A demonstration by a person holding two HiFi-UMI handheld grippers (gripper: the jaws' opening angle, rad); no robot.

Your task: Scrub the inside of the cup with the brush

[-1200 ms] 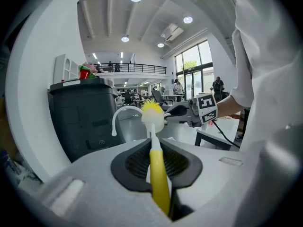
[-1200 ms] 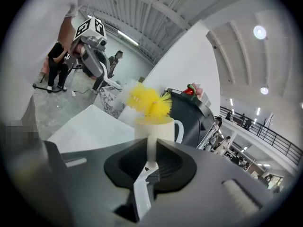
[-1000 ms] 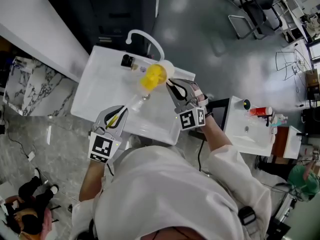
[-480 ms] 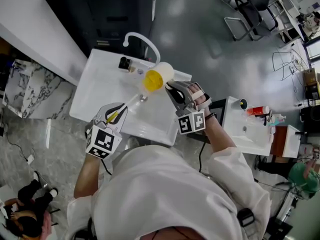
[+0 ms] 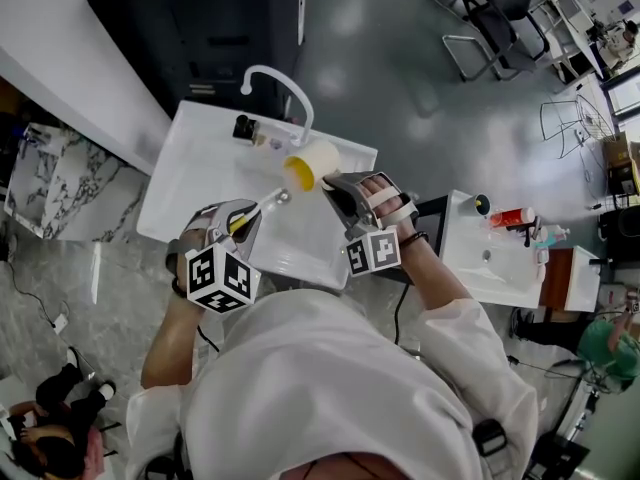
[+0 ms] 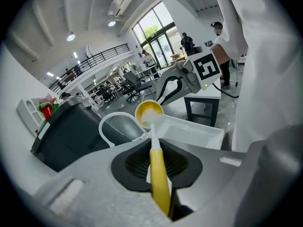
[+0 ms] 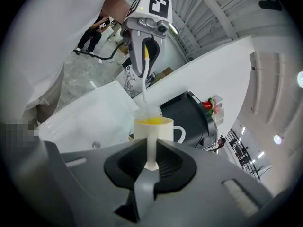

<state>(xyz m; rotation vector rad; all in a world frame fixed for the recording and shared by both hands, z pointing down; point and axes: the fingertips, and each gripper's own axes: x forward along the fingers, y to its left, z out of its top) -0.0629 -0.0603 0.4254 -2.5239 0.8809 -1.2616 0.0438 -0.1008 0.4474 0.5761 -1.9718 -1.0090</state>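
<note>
I see the cup [image 5: 312,164] over the sink [image 5: 190,163], beside the faucet [image 5: 285,81], the brush [image 5: 264,207] reaching into it, between the left hand-held gripper [image 5: 243,220] and the right hand-held gripper [image 5: 338,183].

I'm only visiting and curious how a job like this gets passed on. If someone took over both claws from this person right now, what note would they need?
Claws: the left claw is shut on the brush, gripping its yellow handle. The right claw is shut on the cup.
Where: the cup is held tipped above the white sink, near the faucet.
Done: both things are picked up, and the bristle end is inside the cup's yellow interior.
Left: scrub round the inside. How much has been scrubbed so far can't be told.
</note>
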